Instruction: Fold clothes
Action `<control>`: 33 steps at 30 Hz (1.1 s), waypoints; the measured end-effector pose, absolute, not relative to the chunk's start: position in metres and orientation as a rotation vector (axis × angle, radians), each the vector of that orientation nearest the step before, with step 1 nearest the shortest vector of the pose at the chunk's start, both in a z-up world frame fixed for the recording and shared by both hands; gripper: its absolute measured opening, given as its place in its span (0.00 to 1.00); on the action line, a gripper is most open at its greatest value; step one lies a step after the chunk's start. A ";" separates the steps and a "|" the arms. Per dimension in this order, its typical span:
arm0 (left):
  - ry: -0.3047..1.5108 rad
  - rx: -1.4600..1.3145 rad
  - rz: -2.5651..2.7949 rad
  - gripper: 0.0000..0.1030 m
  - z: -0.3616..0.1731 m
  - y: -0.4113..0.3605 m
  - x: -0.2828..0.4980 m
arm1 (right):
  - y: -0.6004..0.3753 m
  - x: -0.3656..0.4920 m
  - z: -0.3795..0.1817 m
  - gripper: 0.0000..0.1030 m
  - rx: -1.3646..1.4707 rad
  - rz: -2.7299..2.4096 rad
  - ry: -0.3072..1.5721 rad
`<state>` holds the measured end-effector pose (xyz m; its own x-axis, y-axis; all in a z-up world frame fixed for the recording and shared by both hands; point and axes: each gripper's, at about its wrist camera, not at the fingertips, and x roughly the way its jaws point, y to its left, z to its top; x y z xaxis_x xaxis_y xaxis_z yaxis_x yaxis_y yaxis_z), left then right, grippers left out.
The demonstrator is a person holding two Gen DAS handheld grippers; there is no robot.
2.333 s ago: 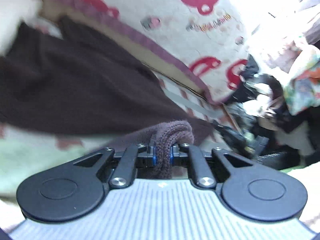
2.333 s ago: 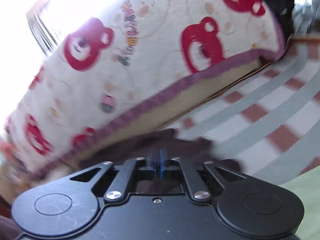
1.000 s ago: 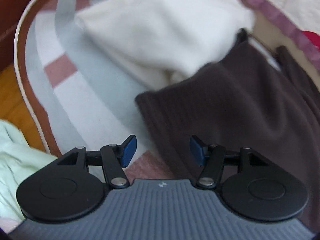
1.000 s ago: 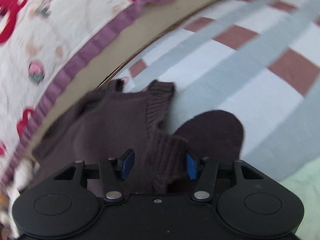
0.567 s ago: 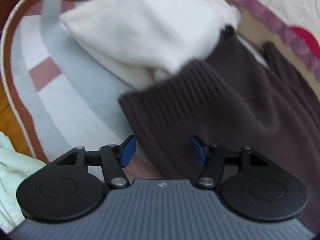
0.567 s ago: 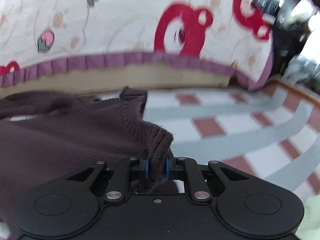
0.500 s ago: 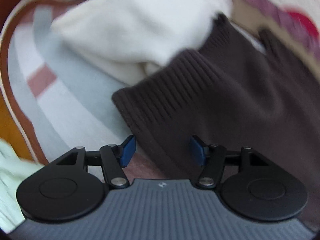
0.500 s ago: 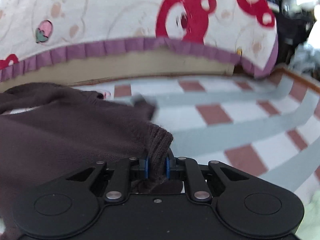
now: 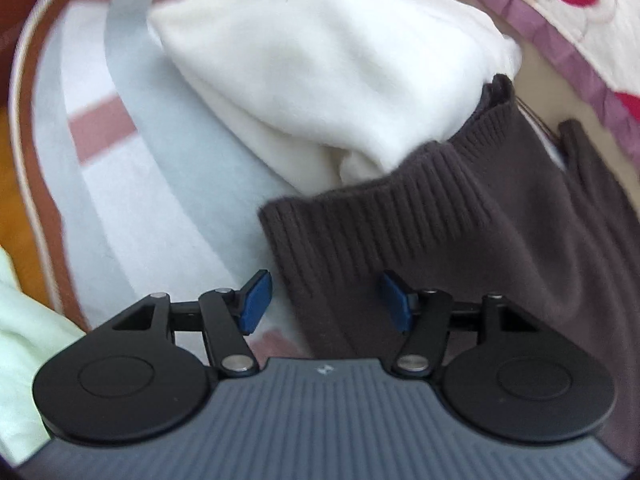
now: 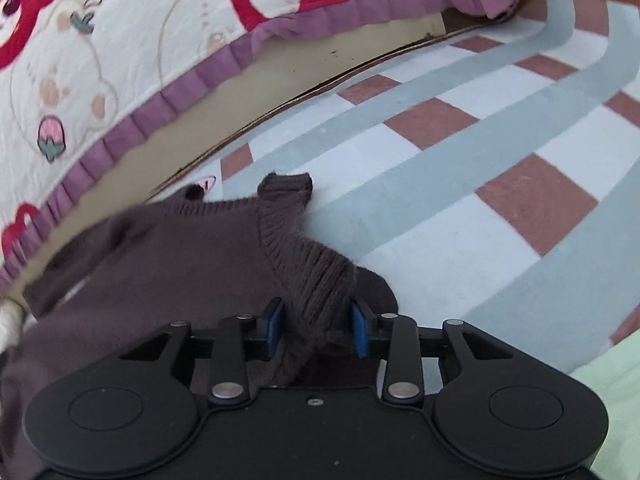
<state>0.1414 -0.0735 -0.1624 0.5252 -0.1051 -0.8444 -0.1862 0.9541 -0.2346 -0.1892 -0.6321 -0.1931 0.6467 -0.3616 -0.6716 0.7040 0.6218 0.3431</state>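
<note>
From the left wrist camera, the left gripper (image 9: 326,300) hangs with its blue pads spread wide, nothing between them but the ribbed hem of the brown sweater (image 9: 460,224) lying underneath. The sweater sprawls on the checked rug (image 9: 132,184), its far edge pushed against a white fleece garment (image 9: 320,72). A pale green cloth (image 9: 24,340) shows at the lower left, and the bear-print bedspread (image 9: 580,8) hangs along the upper right.

From the right wrist camera, the right gripper (image 10: 317,330) is parted too, its pads standing either side of a raised ribbed fold of the brown sweater (image 10: 180,256) without pressing it. The garment lies on the rug (image 10: 460,184) just beside the bedspread (image 10: 140,40) and its purple frill.
</note>
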 end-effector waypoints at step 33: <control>0.864 0.016 0.053 0.10 -0.120 -0.111 0.074 | -0.652 -0.252 -0.159 0.52 0.512 -0.674 0.684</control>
<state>0.0740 -0.1108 -0.1201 0.6482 0.0531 -0.7596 -0.0400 0.9986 0.0357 -0.2517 -0.6519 -0.1587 0.5827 -0.3904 -0.7128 0.7073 0.6756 0.2082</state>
